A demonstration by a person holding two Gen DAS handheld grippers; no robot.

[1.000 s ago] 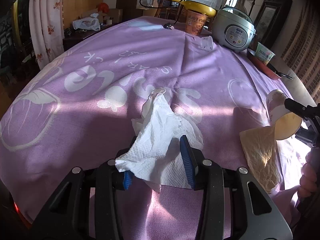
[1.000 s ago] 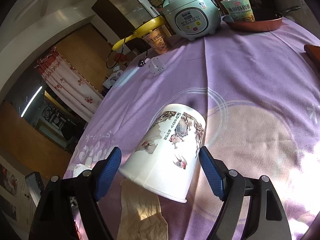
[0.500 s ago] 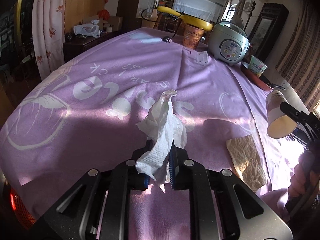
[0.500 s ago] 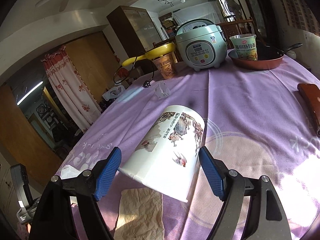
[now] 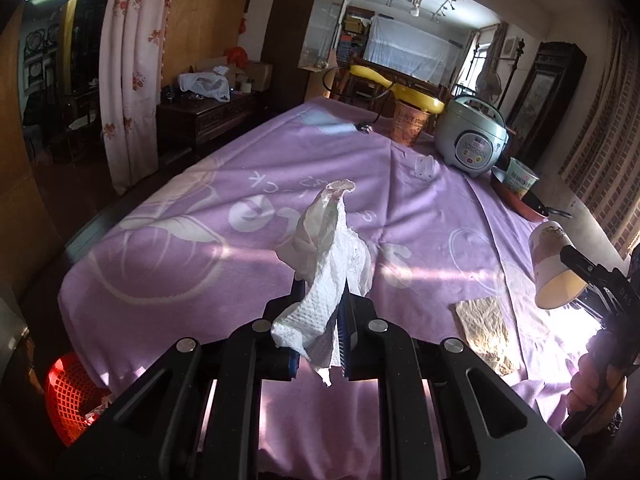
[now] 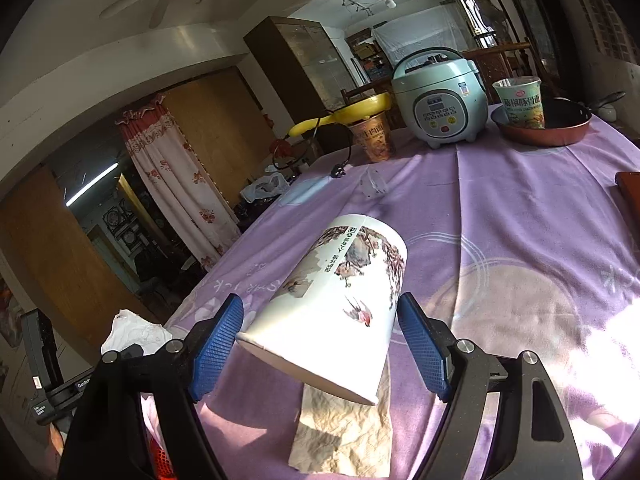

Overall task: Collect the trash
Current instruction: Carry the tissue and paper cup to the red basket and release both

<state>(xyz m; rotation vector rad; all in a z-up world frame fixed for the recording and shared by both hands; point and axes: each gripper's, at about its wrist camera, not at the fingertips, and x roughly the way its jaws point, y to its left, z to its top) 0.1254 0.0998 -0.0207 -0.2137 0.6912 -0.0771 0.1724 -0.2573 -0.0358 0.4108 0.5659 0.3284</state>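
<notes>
A rice cooker stands at the table's far end, between two noodle cups.

The left gripper, black with blue ribbed pads, has just been closing and its jaws now pinch a crumpled white paper towel clear of the table. The right gripper clamps a tilted white printed paper cup between wide-set pads. A hand grips the right gripper's handle.
</notes>
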